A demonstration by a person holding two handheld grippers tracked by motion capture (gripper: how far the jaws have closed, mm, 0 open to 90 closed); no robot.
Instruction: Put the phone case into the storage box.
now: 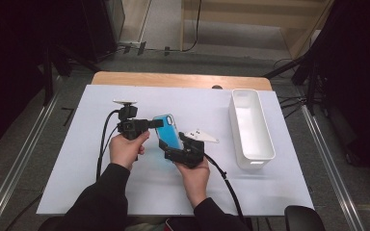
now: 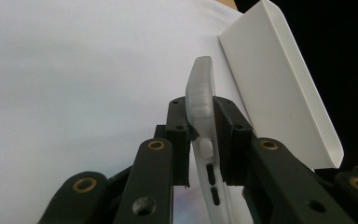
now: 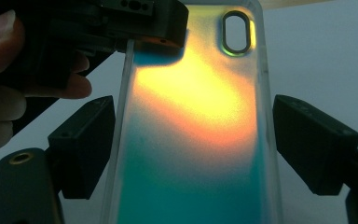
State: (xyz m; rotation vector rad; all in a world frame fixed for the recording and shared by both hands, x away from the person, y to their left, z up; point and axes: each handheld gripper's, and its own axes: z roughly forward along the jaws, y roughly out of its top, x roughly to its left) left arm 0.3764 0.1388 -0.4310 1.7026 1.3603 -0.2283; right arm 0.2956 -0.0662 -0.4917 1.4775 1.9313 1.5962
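Note:
A translucent phone case [image 1: 169, 129] with a teal-to-orange sheen is held up above the white table cover [image 1: 101, 168]. My left gripper [image 1: 157, 123] comes in from the left and is shut on the case's long edge [image 2: 201, 93], near its side buttons; the jaws of the left gripper [image 2: 200, 128] press both faces. My right gripper [image 1: 173, 141] reaches up from below. In the right gripper view the case [image 3: 200, 116] lies between the open jaws of the right gripper [image 3: 195, 144], one close beside each long edge. The left gripper [image 3: 135, 18] grips the case's upper left corner there.
A long white bin [image 1: 250, 126] stands at the right of the table, also seen as the bin [image 2: 279, 84] in the left gripper view. The person's hand [image 3: 0, 70] holds the left gripper. Cables trail from both grippers toward the table's near edge.

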